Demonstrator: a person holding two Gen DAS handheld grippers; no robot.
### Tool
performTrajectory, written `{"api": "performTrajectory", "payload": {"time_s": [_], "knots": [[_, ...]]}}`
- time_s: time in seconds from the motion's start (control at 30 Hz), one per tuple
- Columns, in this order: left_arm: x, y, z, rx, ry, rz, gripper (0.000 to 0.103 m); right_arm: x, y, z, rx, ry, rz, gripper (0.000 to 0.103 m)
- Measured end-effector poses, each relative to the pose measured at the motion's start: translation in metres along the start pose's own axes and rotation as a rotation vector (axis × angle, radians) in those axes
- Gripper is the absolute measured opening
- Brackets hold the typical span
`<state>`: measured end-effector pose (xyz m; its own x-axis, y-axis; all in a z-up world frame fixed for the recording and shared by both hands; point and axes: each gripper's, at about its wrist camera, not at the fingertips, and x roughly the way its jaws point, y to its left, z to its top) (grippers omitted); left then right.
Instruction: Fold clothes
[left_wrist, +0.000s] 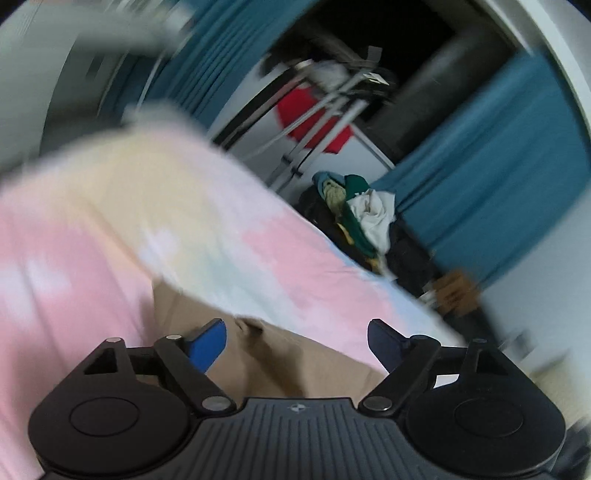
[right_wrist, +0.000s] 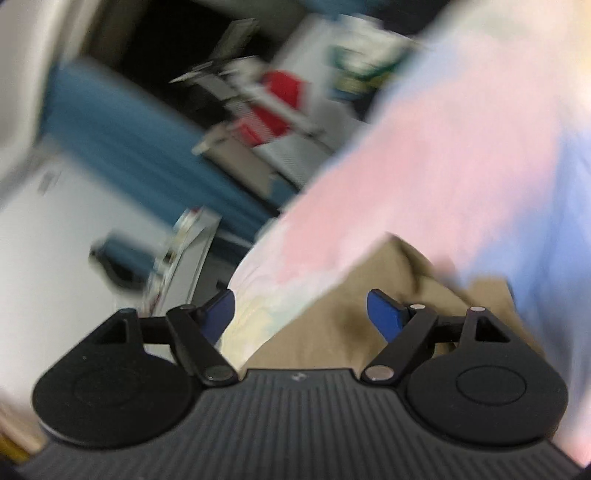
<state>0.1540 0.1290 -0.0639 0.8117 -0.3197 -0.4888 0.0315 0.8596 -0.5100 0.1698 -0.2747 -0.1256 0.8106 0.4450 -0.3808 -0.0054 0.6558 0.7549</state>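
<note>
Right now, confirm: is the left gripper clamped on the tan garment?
No. The left gripper is open, its blue fingers spread wide with the tan garment lying ungripped between them.

Left wrist view, heavily motion-blurred. Left gripper at bottom centre, blue fingertips spread wide, nothing between them. Tan cloth lies directly under and ahead of the gripper. Pastel sheet, pink, cream and pale blue, fills left and centre, overlapping the tan cloth's upper edge. Clothes pile right of centre. Teal curtain at right. Red item behind a metal rack, upper centre.
</note>
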Motion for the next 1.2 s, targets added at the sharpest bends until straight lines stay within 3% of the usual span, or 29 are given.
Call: {"api": "performTrajectory", "payload": {"time_s": [0.1, 0.13, 0.17, 0.27, 0.37, 0.63, 0.77, 0.87, 1.0, 1.2], "knots": [[0.014, -0.019, -0.011, 0.217, -0.004, 0.07, 0.085, 0.018, 0.01, -0.009, -0.222, 0.027, -0.061, 0.08], [0.021, -0.024, -0.015, 0.271, -0.003, 0.09, 0.085, 0.025, 0.013, -0.012, -0.296, 0.036, -0.082, 0.077], [0.029, -0.027, -0.019, 0.309, -0.002, 0.116, 0.085, 0.034, 0.013, -0.016, -0.343, 0.051, -0.125, 0.068], [0.053, -0.022, -0.026, 0.298, 0.046, 0.143, 0.085, 0.061, 0.011, -0.027, -0.484, 0.096, -0.252, 0.048], [0.061, -0.01, -0.032, 0.302, 0.074, 0.16, 0.084, 0.077, 0.005, -0.034, -0.542, 0.127, -0.301, 0.045], [0.029, -0.014, -0.037, 0.302, 0.054, 0.113, 0.084, 0.04, 0.022, -0.044, -0.546, 0.088, -0.267, 0.046], [0.012, -0.025, -0.052, 0.358, 0.067, 0.109, 0.084, 0.022, 0.03, -0.049, -0.549, 0.07, -0.25, 0.047], [0.012, -0.033, -0.061, 0.401, 0.086, 0.122, 0.084, 0.029, 0.03, -0.053, -0.568, 0.103, -0.26, 0.047], [0.027, -0.027, -0.067, 0.373, 0.124, 0.149, 0.085, 0.042, 0.02, -0.06, -0.57, 0.142, -0.27, 0.046], [0.026, -0.031, -0.073, 0.412, 0.117, 0.172, 0.085, 0.042, 0.018, -0.062, -0.565, 0.145, -0.272, 0.045]]}}
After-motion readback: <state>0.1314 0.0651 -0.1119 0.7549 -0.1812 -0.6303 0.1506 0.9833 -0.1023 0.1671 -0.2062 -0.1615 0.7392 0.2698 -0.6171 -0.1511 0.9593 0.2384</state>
